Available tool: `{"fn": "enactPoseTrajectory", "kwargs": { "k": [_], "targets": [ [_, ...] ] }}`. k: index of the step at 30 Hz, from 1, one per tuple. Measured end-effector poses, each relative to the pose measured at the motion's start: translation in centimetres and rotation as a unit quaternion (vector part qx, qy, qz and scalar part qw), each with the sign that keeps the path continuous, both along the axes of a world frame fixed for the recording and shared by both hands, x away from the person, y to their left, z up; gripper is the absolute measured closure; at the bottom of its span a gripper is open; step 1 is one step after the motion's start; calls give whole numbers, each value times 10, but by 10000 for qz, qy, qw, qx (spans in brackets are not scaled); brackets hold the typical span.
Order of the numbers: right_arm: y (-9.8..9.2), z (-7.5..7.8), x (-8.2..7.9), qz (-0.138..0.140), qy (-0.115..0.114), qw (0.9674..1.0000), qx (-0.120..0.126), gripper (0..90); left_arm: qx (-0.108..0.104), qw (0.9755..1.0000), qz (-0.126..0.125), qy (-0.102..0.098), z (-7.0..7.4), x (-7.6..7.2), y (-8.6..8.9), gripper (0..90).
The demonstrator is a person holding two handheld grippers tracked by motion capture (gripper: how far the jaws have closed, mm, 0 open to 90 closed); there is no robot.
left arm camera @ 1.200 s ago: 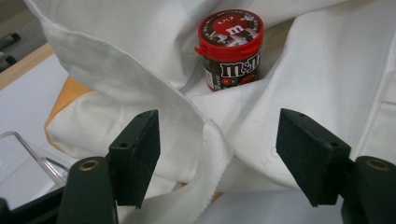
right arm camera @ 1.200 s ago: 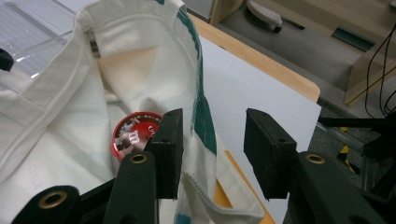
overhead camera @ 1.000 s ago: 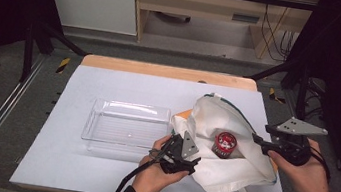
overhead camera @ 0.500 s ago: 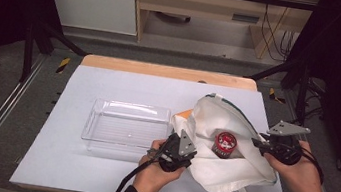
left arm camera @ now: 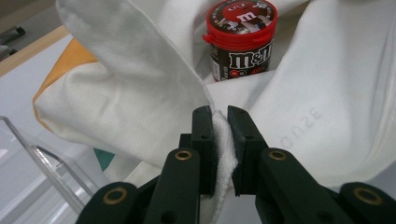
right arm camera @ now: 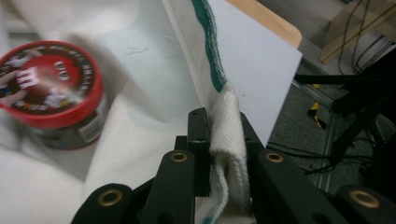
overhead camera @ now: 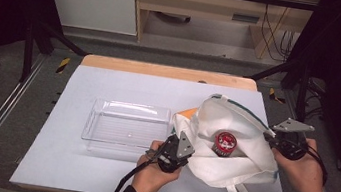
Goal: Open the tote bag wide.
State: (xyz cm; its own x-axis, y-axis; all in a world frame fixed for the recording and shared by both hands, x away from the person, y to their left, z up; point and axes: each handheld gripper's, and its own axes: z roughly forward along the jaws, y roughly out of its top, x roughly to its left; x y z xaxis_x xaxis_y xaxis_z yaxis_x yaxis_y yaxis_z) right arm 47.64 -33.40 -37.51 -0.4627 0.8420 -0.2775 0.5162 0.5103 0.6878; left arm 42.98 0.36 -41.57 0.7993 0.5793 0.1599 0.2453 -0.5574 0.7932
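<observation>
Two black grippers were each clamped on the rim of the white cloth bag [overhead camera: 243, 154]. My left gripper [left arm camera: 219, 121] had just been closing, and its jaws pinched a fold of soft, thick woven cotton at the bag's near-left edge. My right gripper [right arm camera: 219, 116] had likewise just been closing and now squeezed a doubled strip of coarse webbing at the far-right rim, where a green stitched trim [right arm camera: 210, 42] ran along the hem. In the high view the left gripper [overhead camera: 177, 150] sat beside the tray and the right gripper [overhead camera: 289, 140] at the bag's right side, the mouth held open between them.

Inside the bag stood a short round candy tub [left arm camera: 240, 39], dark-walled with a glossy red lid, upright against the fabric; in the right gripper view it was blurred. An orange patch [left arm camera: 70, 58] showed at the bag's left, possibly another item under it; I could not tell.

Left of the bag lay a clear, rigid plastic tray [overhead camera: 126, 125], rectangular with ribbed floor, nothing in it. Everything rested on a pale grey-blue mat over a wooden tabletop [overhead camera: 162, 70]. Beyond were a grey floor, black frame legs and light wooden furniture.
</observation>
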Motion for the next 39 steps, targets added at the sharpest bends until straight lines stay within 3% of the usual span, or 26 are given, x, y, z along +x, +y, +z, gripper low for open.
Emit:
{"fn": "enactPoseTrajectory", "kwargs": {
  "k": [7,11,19,27,39],
  "targets": [
    [-14,8,12,-414,-304,9986,107,821,-66,9999,-11,-99,6,-6,5,829],
    [-13,5,16,-462,-221,9987,53,820,42,9999,-95,-88,2,-8,5,829],
    [-15,-18,22,-482,-23,9988,82,821,170,9998,-94,-30,-9,-10,8,831],
    [-16,-34,21,-397,49,9992,95,820,101,9999,-71,29,-14,-13,10,833],
    [-16,-43,22,-398,177,9990,33,820,108,9999,-105,37,-21,-18,17,838]
  ]
}}
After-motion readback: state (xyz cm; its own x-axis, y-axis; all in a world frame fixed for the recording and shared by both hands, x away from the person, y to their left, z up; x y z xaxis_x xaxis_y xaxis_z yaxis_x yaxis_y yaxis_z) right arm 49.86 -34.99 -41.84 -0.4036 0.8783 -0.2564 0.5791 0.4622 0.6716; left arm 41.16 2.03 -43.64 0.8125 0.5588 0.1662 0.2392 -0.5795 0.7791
